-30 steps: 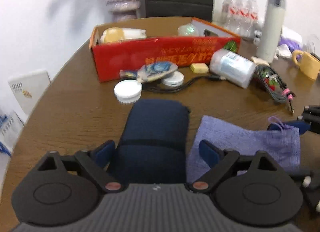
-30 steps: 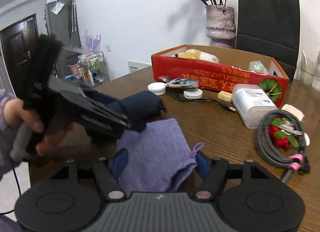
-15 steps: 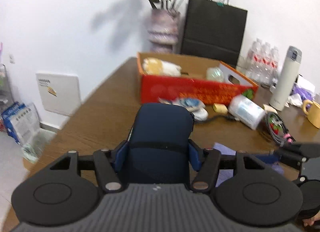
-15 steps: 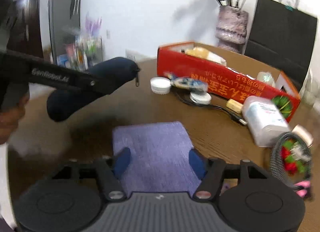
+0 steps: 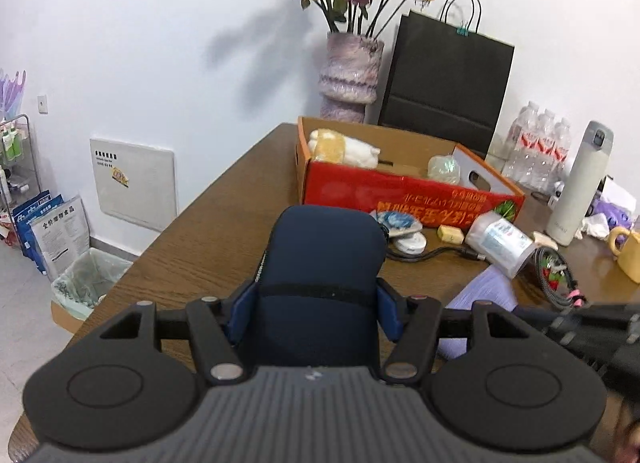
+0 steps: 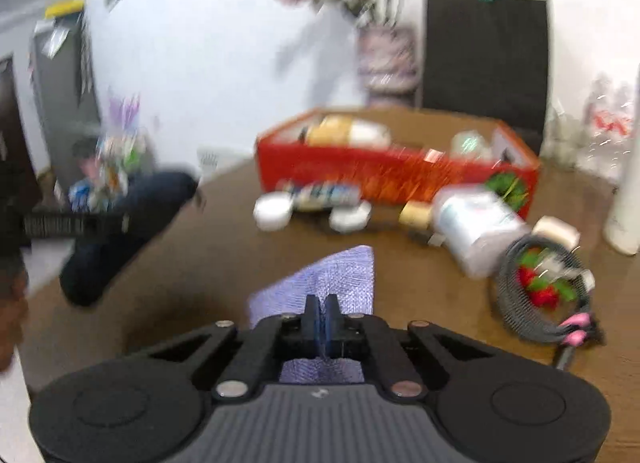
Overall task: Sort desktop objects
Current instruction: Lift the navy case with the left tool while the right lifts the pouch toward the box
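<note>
Lifted off the table (image 5: pixel 208 223) since the earlier frame, the navy case (image 5: pixel 320 283) sits clamped in the left gripper (image 5: pixel 312 303), while the right gripper (image 6: pixel 320 319) has just closed on the purple pouch (image 6: pixel 340 275), presumably both bound for the red box (image 5: pixel 400 187).

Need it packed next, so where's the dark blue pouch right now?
In the left wrist view the dark blue pouch is clamped in the left gripper, held above the table before the red box.
</note>
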Action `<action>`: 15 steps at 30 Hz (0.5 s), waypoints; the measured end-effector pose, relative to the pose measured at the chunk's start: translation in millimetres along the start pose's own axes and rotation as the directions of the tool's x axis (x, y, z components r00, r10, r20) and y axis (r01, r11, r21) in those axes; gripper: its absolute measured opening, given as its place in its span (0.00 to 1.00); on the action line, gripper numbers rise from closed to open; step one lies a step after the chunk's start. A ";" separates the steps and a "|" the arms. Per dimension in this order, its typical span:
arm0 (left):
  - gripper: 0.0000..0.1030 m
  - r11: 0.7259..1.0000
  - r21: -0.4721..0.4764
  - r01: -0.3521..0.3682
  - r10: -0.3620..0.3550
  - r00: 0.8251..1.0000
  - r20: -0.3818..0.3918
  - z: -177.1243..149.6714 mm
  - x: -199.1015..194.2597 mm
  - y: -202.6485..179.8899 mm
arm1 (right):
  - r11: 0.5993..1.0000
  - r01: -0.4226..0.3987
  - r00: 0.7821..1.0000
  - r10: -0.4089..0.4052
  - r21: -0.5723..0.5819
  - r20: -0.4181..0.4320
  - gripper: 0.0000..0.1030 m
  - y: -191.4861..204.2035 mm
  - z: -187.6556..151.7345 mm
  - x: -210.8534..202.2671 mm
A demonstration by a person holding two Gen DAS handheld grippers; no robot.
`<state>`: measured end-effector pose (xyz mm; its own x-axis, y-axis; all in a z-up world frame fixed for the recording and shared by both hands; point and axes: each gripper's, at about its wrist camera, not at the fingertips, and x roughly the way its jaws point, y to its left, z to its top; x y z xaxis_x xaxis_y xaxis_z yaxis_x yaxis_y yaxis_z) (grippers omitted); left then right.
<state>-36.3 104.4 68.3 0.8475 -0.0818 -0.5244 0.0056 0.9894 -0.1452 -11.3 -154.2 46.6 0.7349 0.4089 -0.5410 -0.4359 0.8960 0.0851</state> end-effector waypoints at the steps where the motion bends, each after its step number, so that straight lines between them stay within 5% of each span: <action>1: 0.60 1.000 -0.007 -0.002 0.002 1.000 0.008 2.5 -0.8 -0.2 | 1.000 0.013 1.000 -0.013 0.005 0.025 0.01 -2.7 6.3 -7.2; 9: 0.60 0.999 -0.028 0.033 -0.030 0.995 0.096 55.1 19.0 -17.9 | 0.996 0.071 0.976 -0.080 0.050 0.201 0.01 -39.1 70.8 -30.9; 15: 0.60 0.987 -0.125 0.100 -0.092 0.994 0.063 137.0 89.9 -40.5 | 0.976 0.012 0.963 -0.070 0.218 0.261 0.02 -93.0 149.4 10.7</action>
<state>112.4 73.4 142.0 0.8751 -0.1651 -0.4549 0.0239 0.9536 -0.3001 114.8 -207.3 158.0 0.8739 0.3760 -0.3082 -0.3032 0.9171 0.2589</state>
